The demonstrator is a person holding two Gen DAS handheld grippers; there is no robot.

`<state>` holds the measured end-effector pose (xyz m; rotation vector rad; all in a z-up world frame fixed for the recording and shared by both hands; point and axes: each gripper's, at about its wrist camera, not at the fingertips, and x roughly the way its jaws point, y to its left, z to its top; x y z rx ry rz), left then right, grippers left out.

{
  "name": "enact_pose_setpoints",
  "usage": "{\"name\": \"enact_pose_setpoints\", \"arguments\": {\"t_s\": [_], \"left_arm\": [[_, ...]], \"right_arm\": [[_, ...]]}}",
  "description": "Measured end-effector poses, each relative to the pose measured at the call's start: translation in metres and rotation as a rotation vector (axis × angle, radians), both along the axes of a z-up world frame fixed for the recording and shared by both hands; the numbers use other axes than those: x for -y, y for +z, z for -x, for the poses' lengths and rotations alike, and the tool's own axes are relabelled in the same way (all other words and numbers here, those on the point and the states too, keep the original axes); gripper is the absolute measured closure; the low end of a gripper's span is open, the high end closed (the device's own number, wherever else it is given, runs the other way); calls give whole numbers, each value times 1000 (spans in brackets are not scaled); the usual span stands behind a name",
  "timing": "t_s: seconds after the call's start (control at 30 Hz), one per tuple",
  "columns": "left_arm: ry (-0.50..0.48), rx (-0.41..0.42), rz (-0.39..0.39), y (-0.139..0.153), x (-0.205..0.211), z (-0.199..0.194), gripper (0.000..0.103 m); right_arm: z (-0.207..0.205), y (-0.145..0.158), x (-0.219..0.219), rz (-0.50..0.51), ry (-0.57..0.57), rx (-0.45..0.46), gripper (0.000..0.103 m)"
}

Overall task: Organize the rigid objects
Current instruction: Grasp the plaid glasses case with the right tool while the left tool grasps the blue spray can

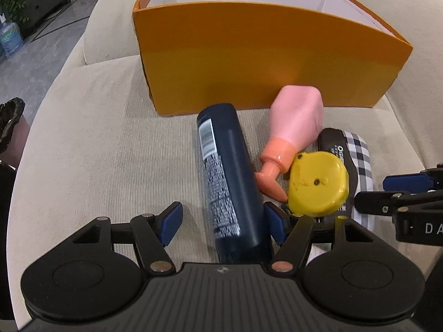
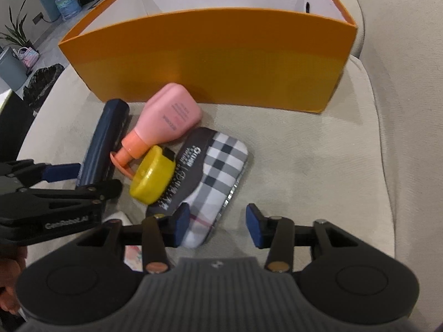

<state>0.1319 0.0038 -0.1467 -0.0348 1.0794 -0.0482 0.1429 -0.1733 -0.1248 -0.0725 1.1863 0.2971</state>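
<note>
A dark blue spray can (image 1: pixel 229 171) lies on the beige sofa seat with its near end between the pads of my left gripper (image 1: pixel 223 225). The gripper is open: the right pad sits beside the can and the left pad stands clear. To the can's right lie a pink pump bottle (image 1: pixel 296 121), a yellow round tape measure (image 1: pixel 318 182) and a checked packet (image 1: pixel 360 152). My right gripper (image 2: pixel 218 228) hangs open over the near corner of the checked packet (image 2: pixel 221 166), without pressing it. Behind everything stands an open orange box (image 2: pixel 210 55).
The sofa cushion (image 2: pixel 318 166) has free room right of the packet. The backrest rises behind the orange box (image 1: pixel 263 55). A black object (image 1: pixel 11 119) sits off the sofa's left edge. A water jug (image 1: pixel 11 38) stands on the floor. A hand (image 2: pixel 11 290) shows at lower left.
</note>
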Motion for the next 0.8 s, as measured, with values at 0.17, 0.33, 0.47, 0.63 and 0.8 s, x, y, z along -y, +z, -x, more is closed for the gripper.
{"name": "enact_pose_setpoints", "arguments": {"t_s": [0.17, 0.33, 0.47, 0.63, 0.8], "left_arm": [[9, 0, 24, 1, -7, -4, 25], [11, 9, -9, 0, -6, -6, 28], [27, 13, -12, -1, -11, -6, 29], [25, 23, -34, -1, -12, -7, 29], [25, 27, -47, -2, -13, -15, 28]], "right_arm": [[-7, -3, -10, -44, -7, -23, 51], [-12, -8, -25, -11, -7, -5, 36], [-15, -13, -29, 4, -29, 5, 32], [-17, -24, -29, 2, -32, 9, 29], [-10, -26, -41, 71, 25, 59, 30]]}}
